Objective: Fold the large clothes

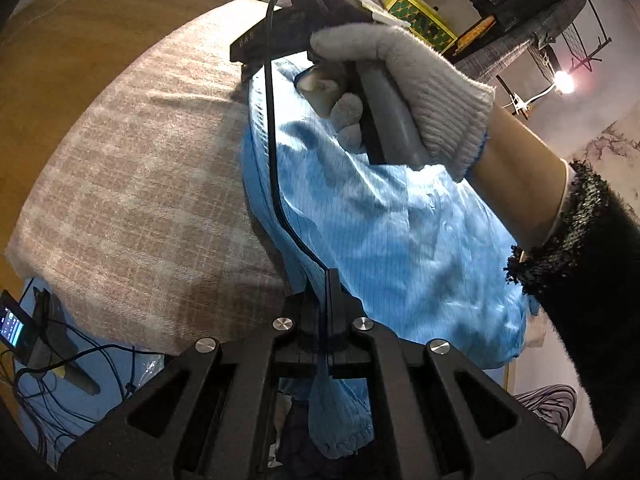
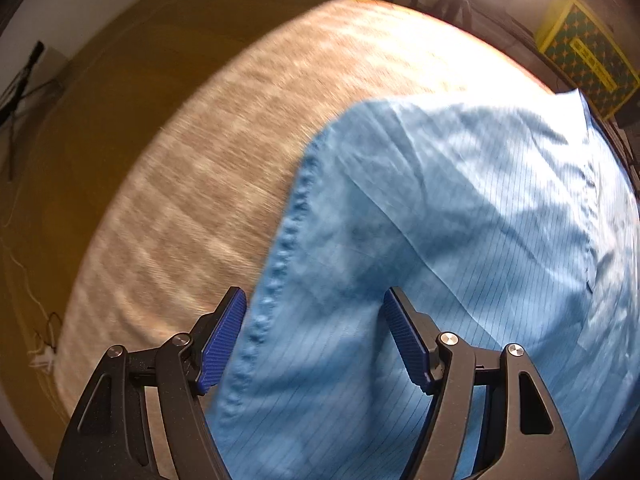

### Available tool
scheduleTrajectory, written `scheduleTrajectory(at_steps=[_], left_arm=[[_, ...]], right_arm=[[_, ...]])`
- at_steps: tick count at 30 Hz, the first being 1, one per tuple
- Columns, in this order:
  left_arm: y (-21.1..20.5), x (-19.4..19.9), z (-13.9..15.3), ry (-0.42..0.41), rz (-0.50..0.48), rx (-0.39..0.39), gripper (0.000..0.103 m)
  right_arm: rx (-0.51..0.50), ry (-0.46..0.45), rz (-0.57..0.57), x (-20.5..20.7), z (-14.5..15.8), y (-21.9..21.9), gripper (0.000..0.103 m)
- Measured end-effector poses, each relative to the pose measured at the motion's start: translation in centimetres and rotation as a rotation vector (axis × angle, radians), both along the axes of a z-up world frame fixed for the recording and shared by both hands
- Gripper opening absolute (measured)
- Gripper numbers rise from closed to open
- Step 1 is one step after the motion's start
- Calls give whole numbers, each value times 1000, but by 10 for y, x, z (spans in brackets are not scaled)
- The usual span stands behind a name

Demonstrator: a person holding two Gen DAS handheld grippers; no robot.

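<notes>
A large light-blue pinstriped garment (image 1: 384, 240) lies on a beige checked blanket (image 1: 132, 184). My left gripper (image 1: 329, 312) is shut on a fold of the garment, which bunches below the jaws. The right gripper's body (image 1: 280, 36), held by a grey-gloved hand (image 1: 404, 92), hovers over the garment's far part in the left wrist view. In the right wrist view the garment (image 2: 460, 240) spreads under my right gripper (image 2: 316, 328), which is open with its blue pads (image 2: 224, 340) straddling the elasticated hem (image 2: 276, 280); I cannot tell whether they touch it.
The blanket (image 2: 200, 160) covers a raised surface over a brown floor (image 2: 100, 100). A phone on a stand with cables (image 1: 24, 328) sits at lower left. A yellow patterned box (image 2: 588, 56), a clothes rack (image 1: 532, 12) and lamps stand behind.
</notes>
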State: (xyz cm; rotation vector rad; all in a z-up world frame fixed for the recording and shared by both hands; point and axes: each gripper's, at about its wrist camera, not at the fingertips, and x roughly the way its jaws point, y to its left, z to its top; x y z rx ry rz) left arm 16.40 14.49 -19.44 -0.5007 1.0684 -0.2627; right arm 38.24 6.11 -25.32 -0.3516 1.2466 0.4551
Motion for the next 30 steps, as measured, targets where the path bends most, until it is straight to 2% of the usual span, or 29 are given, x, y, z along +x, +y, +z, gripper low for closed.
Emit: scheduleTrajectory(at_steps=[2, 3, 4, 5, 6, 7, 10, 13, 21, 30], left_arm=[[-1, 1, 0, 2, -1, -4, 0], [-2, 1, -1, 0, -2, -2, 0], [-4, 1, 0, -3, -5, 1, 0], [-4, 0, 0, -5, -6, 3, 0], [-5, 1, 1, -7, -7, 5, 0], [-5, 0, 2, -9, -8, 4, 0], [-6, -1, 4, -17, -13, 12, 0], [-5, -2, 5, -23, -16, 15, 0], [-19, -5, 18, -65, -45, 39, 0], [-56, -3, 36, -111, -129, 59, 0]], right_arm=[[-39, -34, 14, -1, -1, 2, 56], [-39, -40, 18, -2, -1, 3, 46], [-32, -43, 17, -2, 0, 2, 31], [-34, -49, 13, -1, 1, 1, 24], [-35, -55, 12, -1, 1, 0, 12], [-31, -54, 14, -1, 2, 0, 10], [0, -47, 15, 2, 2, -5, 4], [85, -17, -20, 7, 5, -21, 2], [297, -8, -96, 19, 30, -78, 1], [558, -17, -206, 15, 57, -153, 1]])
